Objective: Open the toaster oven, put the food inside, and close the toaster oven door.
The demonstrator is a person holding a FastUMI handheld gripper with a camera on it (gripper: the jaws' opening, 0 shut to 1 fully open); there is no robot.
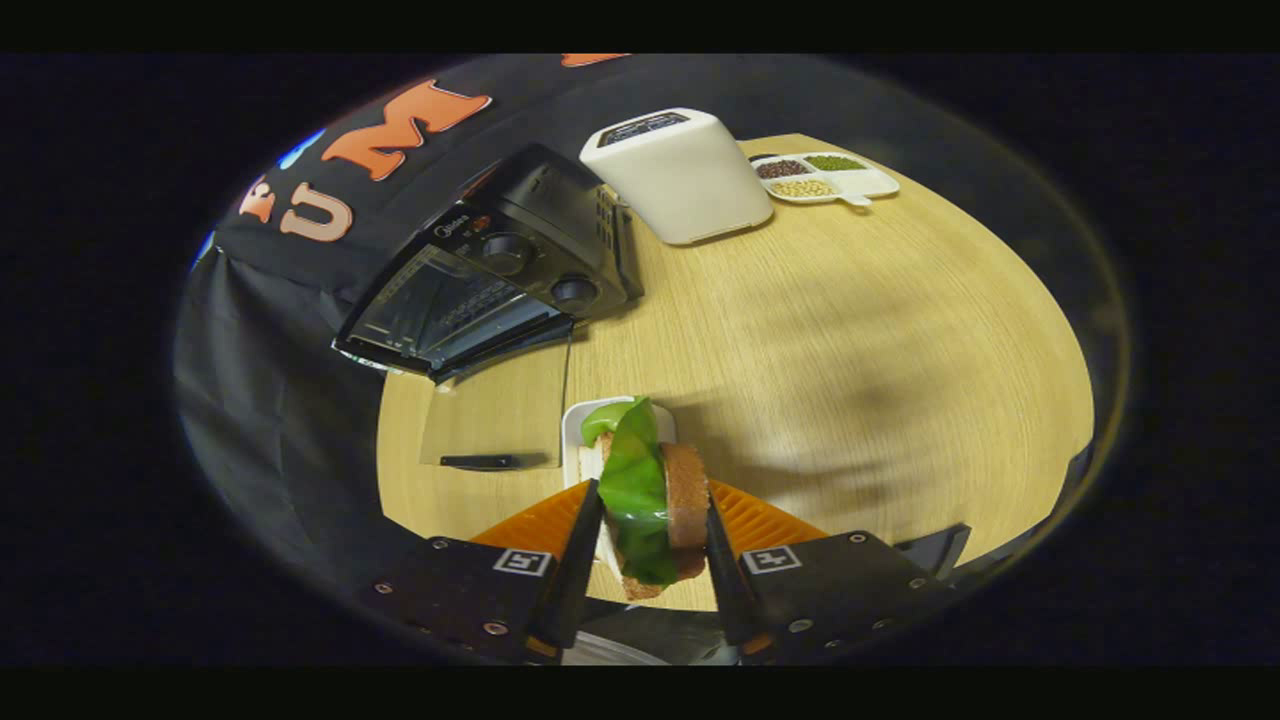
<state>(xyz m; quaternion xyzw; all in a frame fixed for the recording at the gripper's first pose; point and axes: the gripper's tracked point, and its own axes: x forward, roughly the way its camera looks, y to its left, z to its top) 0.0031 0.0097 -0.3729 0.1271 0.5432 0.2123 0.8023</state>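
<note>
A sandwich (655, 500) of brown bread with a green lettuce leaf stands on edge between my fingers, and my gripper (652, 545) is shut on it. Just under and behind it is a small white plate (572, 425) on the wooden table (850, 330). Beyond the fingers, to the left, sits the black toaster oven (520, 255). Its glass door (490, 415) lies folded down flat on the table toward me, with the dark handle (480, 461) at its near edge, so the oven mouth is open.
A white boxy appliance (680, 175) stands behind the oven to its right. Further right at the table's back is a white divided dish (825, 178) of beans and grains. The table's rounded edge runs close on the left and right.
</note>
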